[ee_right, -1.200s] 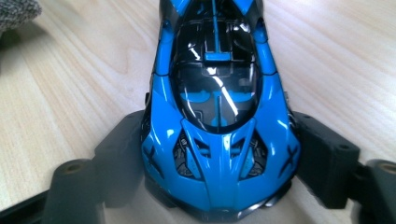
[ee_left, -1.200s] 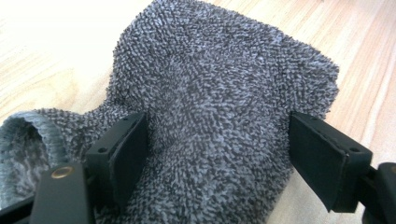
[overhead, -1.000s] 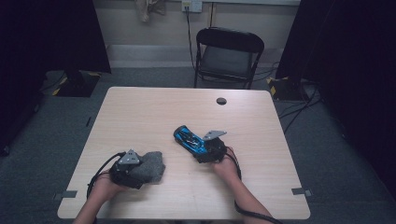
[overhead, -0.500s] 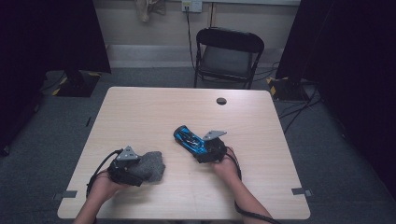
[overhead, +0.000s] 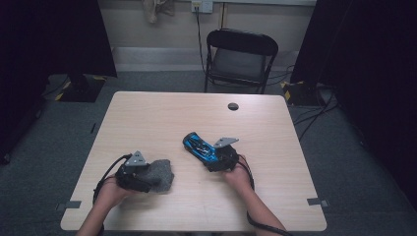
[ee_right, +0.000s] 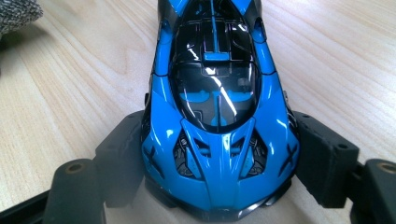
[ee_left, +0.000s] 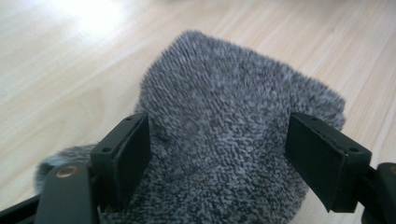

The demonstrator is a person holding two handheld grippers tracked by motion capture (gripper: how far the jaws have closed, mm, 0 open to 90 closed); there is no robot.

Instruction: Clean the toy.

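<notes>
On the counter | right gripper fingers are clamping the blue toy car, grasp done | left gripper fingers are closing around the grey fuzzy cloth, gap remaining; lifting apparently pending

The toy car is bright blue with black panels and a dark glossy windscreen. The fuzzy cloth is speckled grey and white. The table is pale wood grain, and the chair is black.

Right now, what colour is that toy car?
Bright blue with black panels; the toy car shows best in the right gripper view.
</notes>
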